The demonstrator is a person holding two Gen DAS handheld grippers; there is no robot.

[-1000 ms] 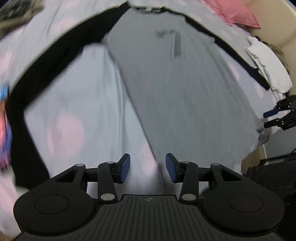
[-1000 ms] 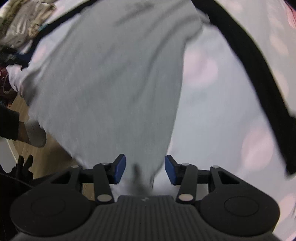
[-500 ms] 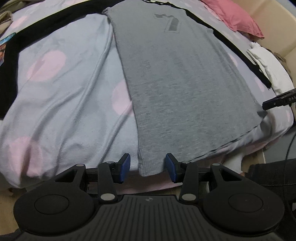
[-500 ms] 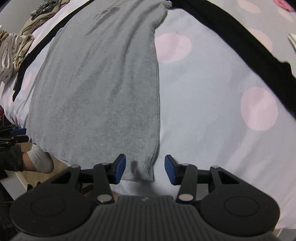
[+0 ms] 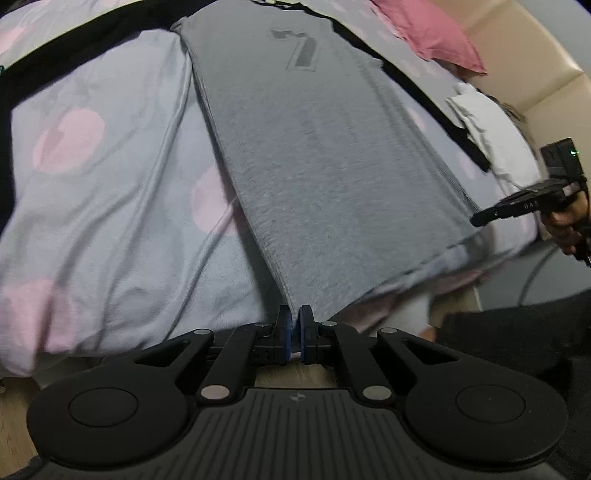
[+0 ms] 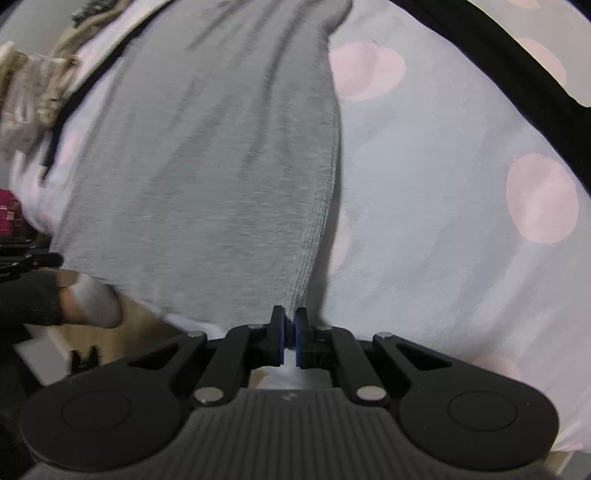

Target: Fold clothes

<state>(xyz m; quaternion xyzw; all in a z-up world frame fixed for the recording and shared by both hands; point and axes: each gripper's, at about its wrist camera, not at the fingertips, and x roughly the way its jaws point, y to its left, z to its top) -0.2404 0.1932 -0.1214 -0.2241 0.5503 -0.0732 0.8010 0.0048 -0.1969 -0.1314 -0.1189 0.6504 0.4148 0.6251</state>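
A grey shirt with black sleeves and a dark "7" lies flat on a bed. My left gripper is at the hem's near left corner. Its jaws are closing and the blue pads pinch that corner. In the right wrist view the same shirt runs away from me. My right gripper is also closing, with its pads pressed on the hem's other corner. Each gripper shows in the other's view: the right one at the far right, the left one at the left edge.
The duvet is pale blue with pink dots and hangs over the bed's near edge. A pink pillow and white folded cloth lie at the far right. Beige clothes are piled at the left. A foot in a grey sock stands on the wooden floor.
Both grippers went from open to shut on the hem corners that lay between their fingers. The left gripper drew nearer the bed's edge.
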